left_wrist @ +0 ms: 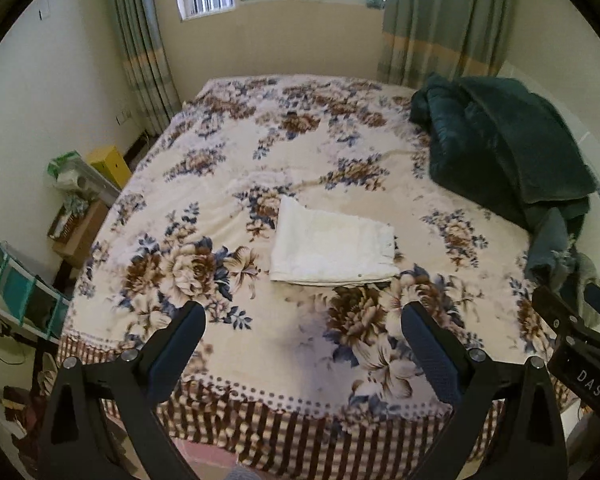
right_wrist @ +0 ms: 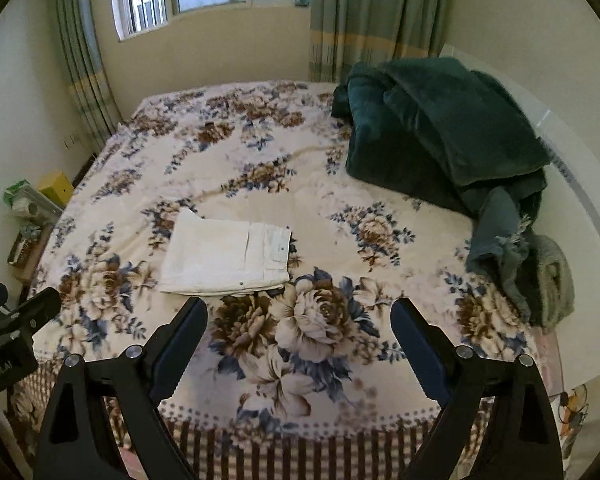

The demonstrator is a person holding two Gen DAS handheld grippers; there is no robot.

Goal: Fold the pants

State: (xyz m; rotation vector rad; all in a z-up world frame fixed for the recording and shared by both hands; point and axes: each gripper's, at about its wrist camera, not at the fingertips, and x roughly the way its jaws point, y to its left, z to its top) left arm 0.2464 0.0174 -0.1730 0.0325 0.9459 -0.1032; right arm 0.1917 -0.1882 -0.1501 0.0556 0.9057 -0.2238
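The white pants (left_wrist: 334, 250) already lie as a compact folded rectangle on the bed (left_wrist: 260, 160), so by my judgement the folding is finished or nearly so; the step in hand looks like standing off after the last fold. If anything remains, it would be a light smoothing of the top layer or squaring the near edge, which calls for a gentle reach forward without dragging the stack. The left gripper (left_wrist: 303, 338) hovers on the near side of the pants, spread wide and holding nothing; the right gripper (right_wrist: 299, 334) is likewise wide apart and empty, just short of the pants' near edge. A dark green blanket (right_wrist: 440, 128) is heaped well to the right of the pants, toward the bed's far side.
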